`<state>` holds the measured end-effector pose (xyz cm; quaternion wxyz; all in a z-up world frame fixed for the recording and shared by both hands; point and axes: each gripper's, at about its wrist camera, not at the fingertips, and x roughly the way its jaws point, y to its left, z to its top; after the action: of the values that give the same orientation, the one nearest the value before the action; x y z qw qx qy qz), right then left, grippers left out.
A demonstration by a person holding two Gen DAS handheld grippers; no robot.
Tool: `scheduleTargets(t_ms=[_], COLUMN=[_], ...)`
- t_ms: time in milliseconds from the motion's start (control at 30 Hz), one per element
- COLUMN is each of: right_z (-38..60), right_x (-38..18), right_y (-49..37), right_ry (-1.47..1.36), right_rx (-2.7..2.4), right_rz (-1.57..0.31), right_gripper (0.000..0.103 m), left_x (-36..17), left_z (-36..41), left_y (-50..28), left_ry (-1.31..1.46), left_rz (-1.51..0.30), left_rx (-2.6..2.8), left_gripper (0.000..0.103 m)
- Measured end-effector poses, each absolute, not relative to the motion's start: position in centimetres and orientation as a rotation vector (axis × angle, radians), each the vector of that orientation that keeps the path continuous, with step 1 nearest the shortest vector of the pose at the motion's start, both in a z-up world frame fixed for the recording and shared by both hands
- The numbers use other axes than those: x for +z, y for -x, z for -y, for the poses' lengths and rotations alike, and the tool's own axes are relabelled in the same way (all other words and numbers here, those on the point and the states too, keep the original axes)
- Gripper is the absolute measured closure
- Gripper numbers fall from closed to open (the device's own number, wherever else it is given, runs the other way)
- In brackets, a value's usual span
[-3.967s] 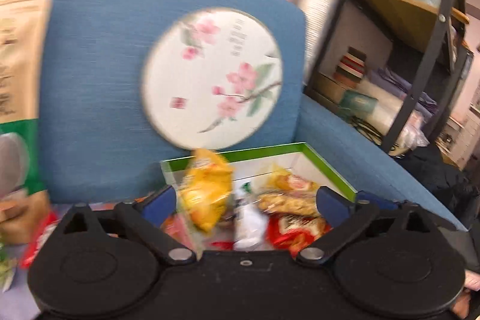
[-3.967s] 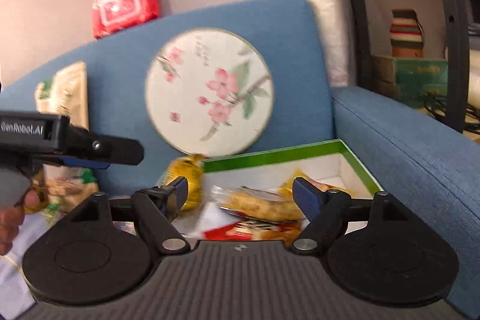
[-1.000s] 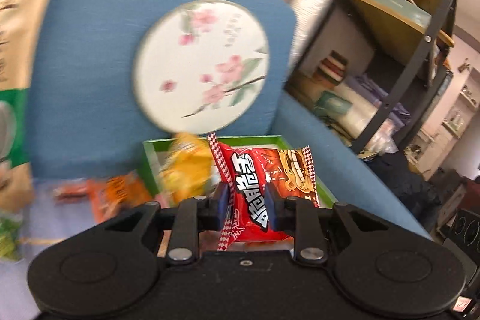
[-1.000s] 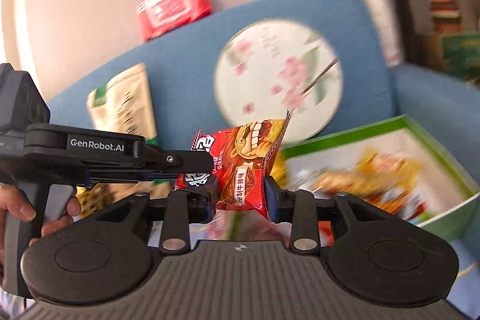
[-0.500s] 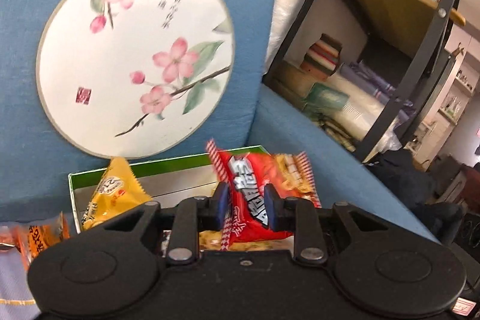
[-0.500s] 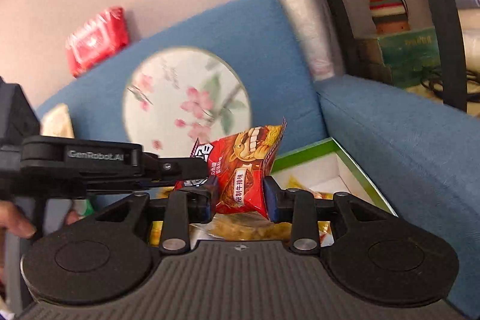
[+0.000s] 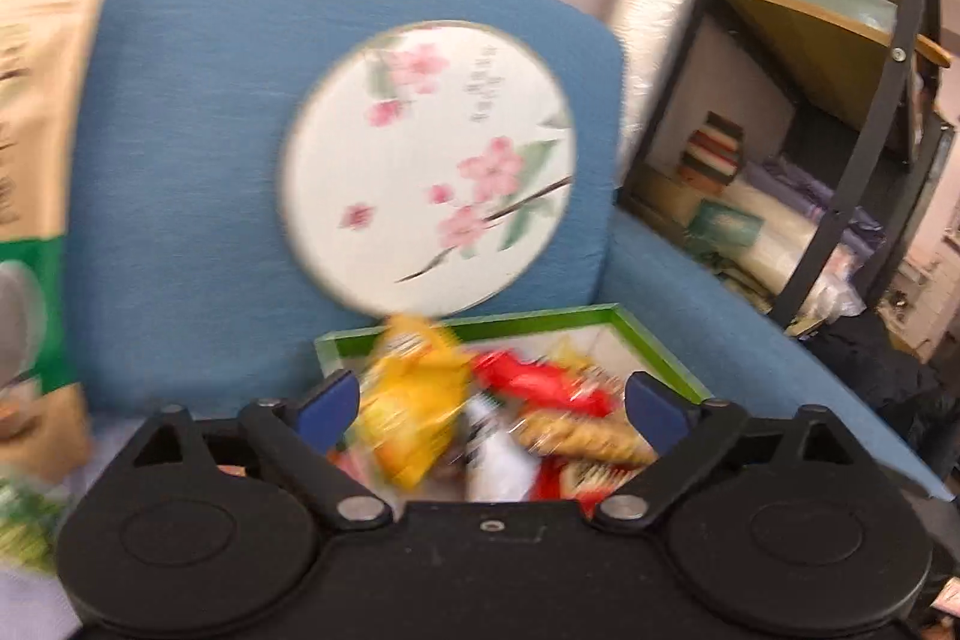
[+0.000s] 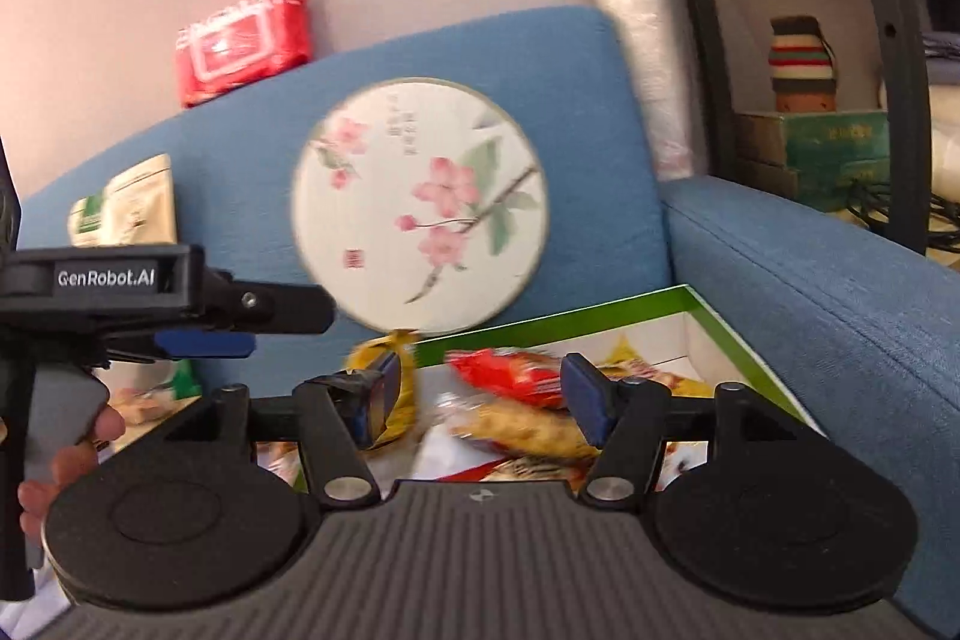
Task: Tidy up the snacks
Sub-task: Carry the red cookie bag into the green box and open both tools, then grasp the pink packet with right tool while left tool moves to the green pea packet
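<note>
A green-rimmed white box [image 7: 654, 343] [image 8: 714, 307] sits on the blue sofa seat and holds several snack packets. Among them are a yellow packet [image 7: 414, 400] [image 8: 402, 388], a red packet [image 7: 534, 379] [image 8: 510, 373] and a tan packet [image 7: 576, 436] [image 8: 528, 427]. My left gripper [image 7: 492, 403] is open and empty just in front of the box. My right gripper [image 8: 480, 397] is open and empty over the box's near side. The left gripper also shows in the right wrist view [image 8: 204, 343], to the left.
A round floral fan [image 7: 429, 166] [image 8: 420, 202] leans on the sofa back [image 7: 198, 112]. A tan and green pouch [image 7: 36, 196] stands at the left. A red wipes pack [image 8: 243, 43] lies on the sofa top. A black metal shelf [image 7: 864, 124] stands at the right.
Both grippers have opened and let go of their red packets, which now lie in the box. Both grippers have pulled back from the box.
</note>
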<state>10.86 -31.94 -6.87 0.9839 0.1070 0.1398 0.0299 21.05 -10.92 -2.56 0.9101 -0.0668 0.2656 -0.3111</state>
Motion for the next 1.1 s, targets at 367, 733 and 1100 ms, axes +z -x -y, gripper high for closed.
scheduleTargets(t_ms=[367, 733, 1100], right_z=[25.2, 25.8, 26.4], right_x=[-9.7, -11.0, -11.7], right_y=[-9.4, -9.8, -9.9], right_ry=[-0.228, -0.205, -0.218], right_rx=[0.201, 0.146, 0.150], right_rz=[-0.406, -0.449, -0.451], right_gripper=[0.002, 0.002, 0.000], left_x=[-7.2, -10.8, -13.1], left_z=[1.9, 5.3, 7.1], left_y=[-18.8, -24.7, -27.5], left_ry=[0.160, 0.212, 0.223], left_rz=[-0.682, -0.740, -0.799], left_rx=[-0.491, -0.523, -0.509], left_gripper=[0.000, 0.000, 0.039])
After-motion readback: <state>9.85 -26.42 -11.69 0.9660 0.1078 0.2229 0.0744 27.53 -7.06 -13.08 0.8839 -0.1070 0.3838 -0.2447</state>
